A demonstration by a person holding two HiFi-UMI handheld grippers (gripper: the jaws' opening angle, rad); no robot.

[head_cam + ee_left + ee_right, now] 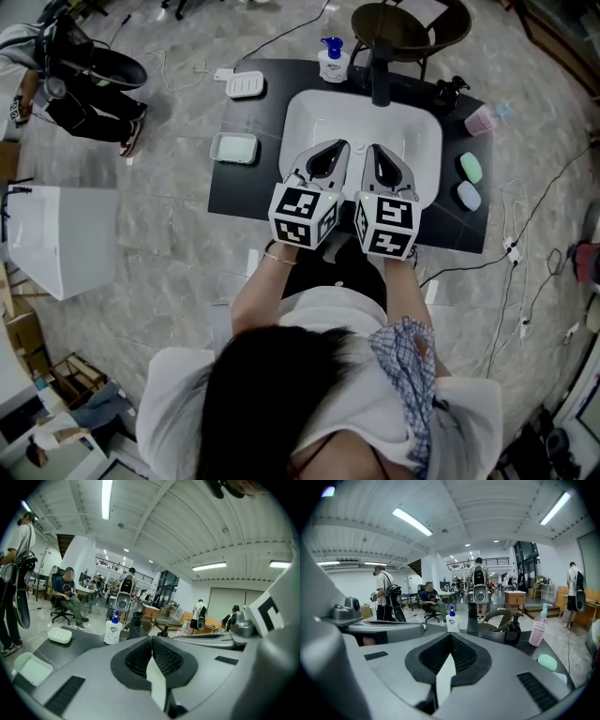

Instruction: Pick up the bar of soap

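A green bar of soap [471,167] lies on the right end of the black counter [246,187], with a pale bluish bar [468,195] just in front of it. In the right gripper view the green bar [547,661] shows low at the right. My left gripper [330,150] and right gripper [378,155] hover side by side over the front of the white sink [309,117], both well left of the soaps. Both are shut with nothing between the pads, as seen on the left gripper [151,641] and the right gripper [451,639].
A black faucet [380,70] and a blue-capped pump bottle [333,61] stand behind the sink. A white soap dish [246,84] and a green tray [234,147] sit at the left, a pink bottle [480,119] at the right. Cables cross the floor; people stand around.
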